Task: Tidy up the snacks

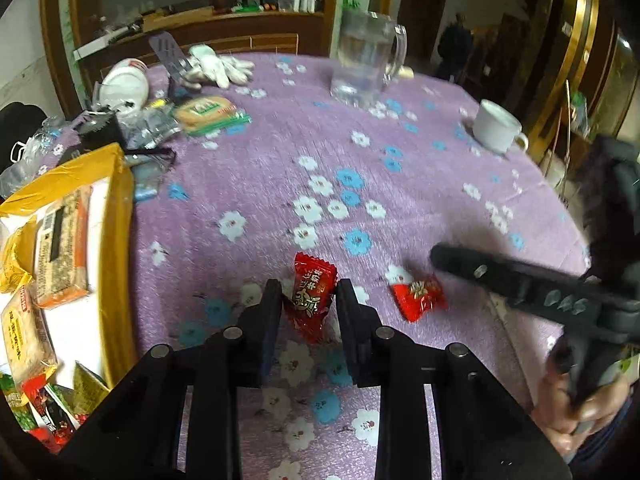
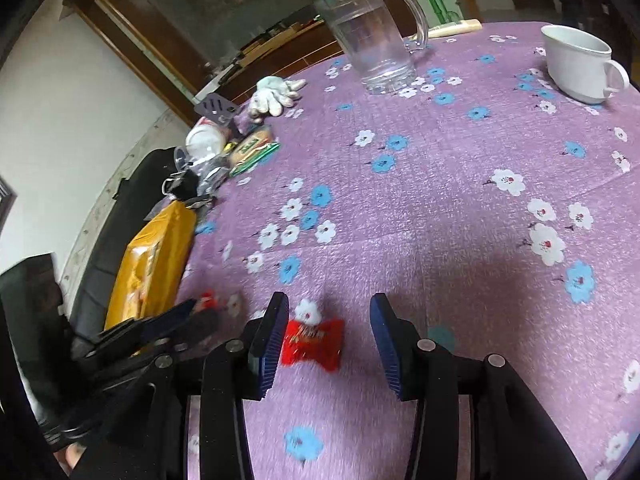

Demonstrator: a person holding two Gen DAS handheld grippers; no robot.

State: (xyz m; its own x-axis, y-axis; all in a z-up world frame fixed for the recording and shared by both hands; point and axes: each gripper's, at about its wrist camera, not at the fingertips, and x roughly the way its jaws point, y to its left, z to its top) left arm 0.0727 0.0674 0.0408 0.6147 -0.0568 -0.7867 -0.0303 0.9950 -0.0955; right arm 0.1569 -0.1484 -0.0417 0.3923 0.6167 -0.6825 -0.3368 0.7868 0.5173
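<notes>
In the left wrist view my left gripper (image 1: 309, 294) is shut on a red candy packet (image 1: 310, 294), held upright between the pads just above the purple flowered tablecloth (image 1: 400, 152). A second red candy (image 1: 418, 296) lies flat on the cloth to its right, just below my right gripper (image 1: 444, 256). In the right wrist view my right gripper (image 2: 329, 312) is open, and that second red candy (image 2: 314, 344) lies on the cloth between its fingers, nearer the left one. My left gripper (image 2: 192, 312) shows at the left with a bit of red at its tip.
A yellow box (image 1: 116, 248) with several snack packets stands at the table's left edge. A glass pitcher (image 1: 366, 56) and a white cup (image 1: 496, 124) stand at the back. Gloves (image 1: 220, 66), a green-wrapped biscuit pack (image 1: 210, 114) and clutter lie at the back left.
</notes>
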